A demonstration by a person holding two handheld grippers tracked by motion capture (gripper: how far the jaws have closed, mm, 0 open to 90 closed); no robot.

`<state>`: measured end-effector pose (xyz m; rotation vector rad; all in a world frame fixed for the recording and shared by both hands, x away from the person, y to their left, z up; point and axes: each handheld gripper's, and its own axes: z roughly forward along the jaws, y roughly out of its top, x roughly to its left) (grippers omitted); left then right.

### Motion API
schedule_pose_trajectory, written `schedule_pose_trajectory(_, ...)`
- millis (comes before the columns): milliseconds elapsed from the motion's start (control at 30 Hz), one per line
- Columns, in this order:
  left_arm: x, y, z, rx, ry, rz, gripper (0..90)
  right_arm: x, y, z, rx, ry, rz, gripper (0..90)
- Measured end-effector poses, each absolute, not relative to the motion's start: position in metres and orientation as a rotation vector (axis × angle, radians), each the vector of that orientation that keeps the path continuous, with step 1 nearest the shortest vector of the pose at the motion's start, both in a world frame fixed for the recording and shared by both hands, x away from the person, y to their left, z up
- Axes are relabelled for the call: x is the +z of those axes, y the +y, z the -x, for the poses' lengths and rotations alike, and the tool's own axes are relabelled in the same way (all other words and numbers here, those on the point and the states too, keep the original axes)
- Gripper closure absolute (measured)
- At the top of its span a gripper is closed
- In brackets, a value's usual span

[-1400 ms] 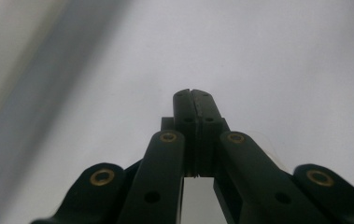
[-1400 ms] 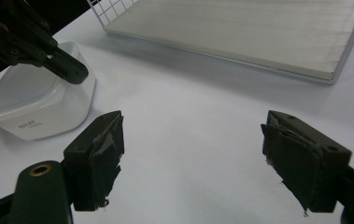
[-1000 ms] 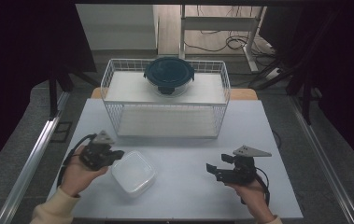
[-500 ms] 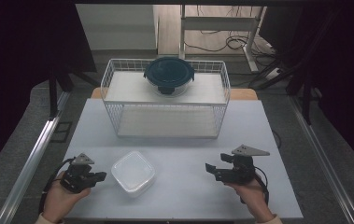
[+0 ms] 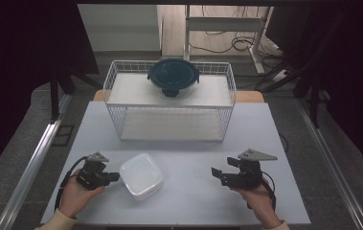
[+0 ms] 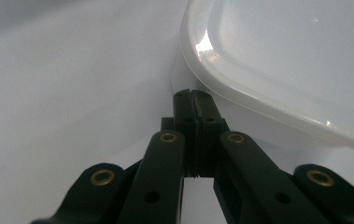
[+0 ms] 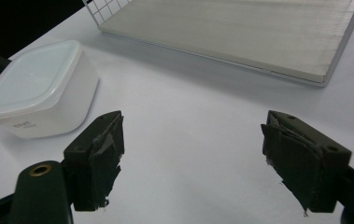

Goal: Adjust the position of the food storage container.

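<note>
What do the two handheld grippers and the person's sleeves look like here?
Both the left gripper and the right gripper are black two-jaw tools, each topped by a grey three-cornered plate and trailing a black cable. Brass-coloured rivets show on the linkages. The right gripper's jaw pads look worn and frayed. Light cream cuffs show at both wrists.

I see a white box [image 5: 141, 176] on my pale table [image 5: 193, 191], black grippers [image 5: 103, 177], a white wire basket [image 5: 169, 100], and a dark blue lid [image 5: 173, 74].
</note>
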<state>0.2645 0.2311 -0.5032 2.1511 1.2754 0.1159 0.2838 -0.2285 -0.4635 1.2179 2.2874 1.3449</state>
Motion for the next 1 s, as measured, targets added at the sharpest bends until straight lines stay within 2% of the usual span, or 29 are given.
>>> schedule_pose_trajectory(533,-0.506,0.185,-0.305,0.021,1.197,-2.163,90.0,-0.463,-0.229,-0.283,1.337,2.279,-1.225,20.3)
schedule_pose_trajectory(733,-0.507,0.17,-0.305,-0.015,1.156,-2.184,90.0,-0.463,-0.229,-0.283,1.338,2.283,-1.219,20.3)
schedule_pose_trajectory(1000,-0.505,0.172,-0.296,-0.019,1.139,-2.194,90.0,-0.464,-0.229,-0.282,1.332,2.284,-1.219,20.2)
